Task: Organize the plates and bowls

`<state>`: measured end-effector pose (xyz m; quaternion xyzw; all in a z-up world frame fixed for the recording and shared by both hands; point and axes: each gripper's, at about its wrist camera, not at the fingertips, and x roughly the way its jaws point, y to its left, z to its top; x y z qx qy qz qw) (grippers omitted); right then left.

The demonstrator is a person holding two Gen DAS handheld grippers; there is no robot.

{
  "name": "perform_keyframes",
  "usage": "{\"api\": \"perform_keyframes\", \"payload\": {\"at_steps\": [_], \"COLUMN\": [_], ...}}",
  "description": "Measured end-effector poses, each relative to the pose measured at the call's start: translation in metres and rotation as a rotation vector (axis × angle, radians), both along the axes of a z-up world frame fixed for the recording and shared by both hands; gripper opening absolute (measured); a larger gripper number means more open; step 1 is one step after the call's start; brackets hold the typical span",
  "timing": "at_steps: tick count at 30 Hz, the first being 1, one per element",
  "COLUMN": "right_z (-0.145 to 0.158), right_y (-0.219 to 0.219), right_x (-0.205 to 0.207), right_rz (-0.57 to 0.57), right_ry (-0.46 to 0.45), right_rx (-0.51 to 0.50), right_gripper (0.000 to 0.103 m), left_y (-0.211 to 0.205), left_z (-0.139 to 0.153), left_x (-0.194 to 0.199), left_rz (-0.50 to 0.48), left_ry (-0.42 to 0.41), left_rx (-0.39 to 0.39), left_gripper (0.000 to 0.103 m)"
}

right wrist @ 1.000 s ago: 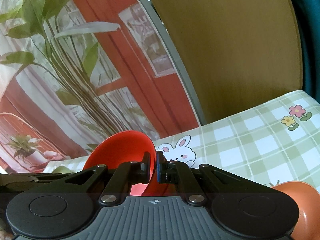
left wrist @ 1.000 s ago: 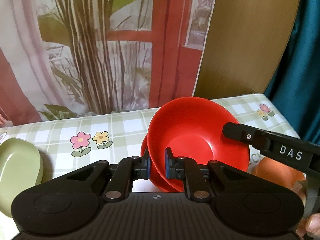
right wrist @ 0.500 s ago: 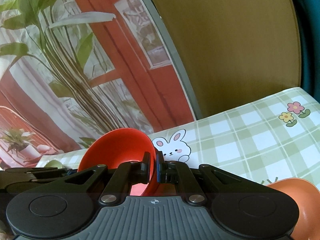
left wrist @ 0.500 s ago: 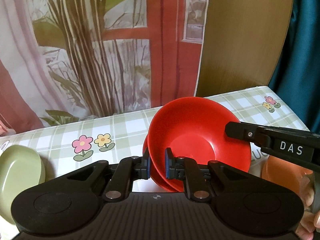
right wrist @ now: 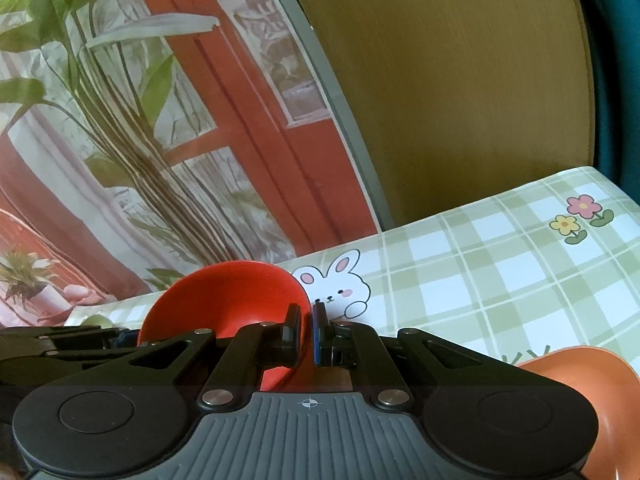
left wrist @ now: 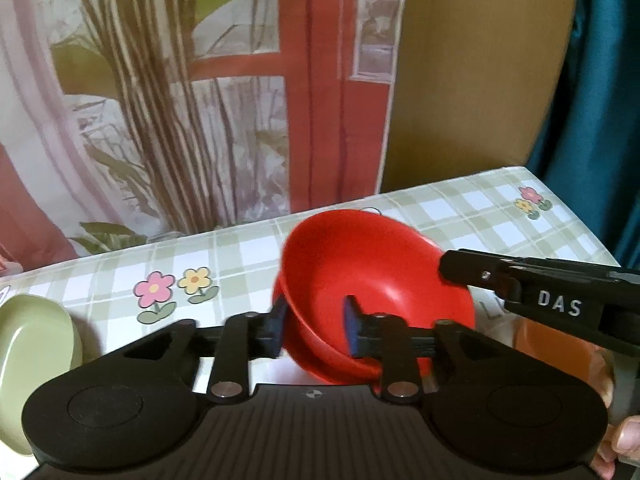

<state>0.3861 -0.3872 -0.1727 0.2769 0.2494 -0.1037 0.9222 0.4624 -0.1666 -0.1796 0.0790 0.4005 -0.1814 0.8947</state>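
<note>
Since the earlier frames the left gripper (left wrist: 314, 330) has just been opening: its jaws, then clamped on the near-left rim of the red bowl (left wrist: 376, 276), now stand apart on either side of that rim, pads off it, and the bowl looks blurred and slightly lower. Checked tablecloth (left wrist: 472, 208) spans the scene beneath the bowl, which seems to be two nested, tilted, at centre; the right gripper (right wrist: 306, 334) pinches its right rim with jaws nearly shut. An orange bowl (right wrist: 600, 392) sits near right, and a green dish (left wrist: 32, 344) lies at the far left edge.
</note>
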Motion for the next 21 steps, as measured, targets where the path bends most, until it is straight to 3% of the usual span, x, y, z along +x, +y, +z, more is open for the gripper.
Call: {"api": "perform_keyframes", "payload": {"at_steps": [2,5,21], "right_z": [0.001,0.005,0.035], "right_y": [0.001,0.001,-0.016], "right_x": [-0.002,-0.008,-0.097], "right_rz": [-0.002,-0.009,-0.079], "right_ry": [-0.001,-0.008,-0.079], "right_rx": [-0.004,-0.011,-0.215], "right_gripper": [0.006,0.006,0.008], "left_y": [-0.003,-0.005,0.012], "left_z": [0.002,0.005,0.043], "left_x": [-0.003,-0.007,-0.050], "left_rz": [-0.006,0.000,0.131], "left_ry": [-0.016,-0.043,-0.075], "left_rx": [0.035,0.093,-0.053], "left_gripper": [0.050,0.054,0.054]}}
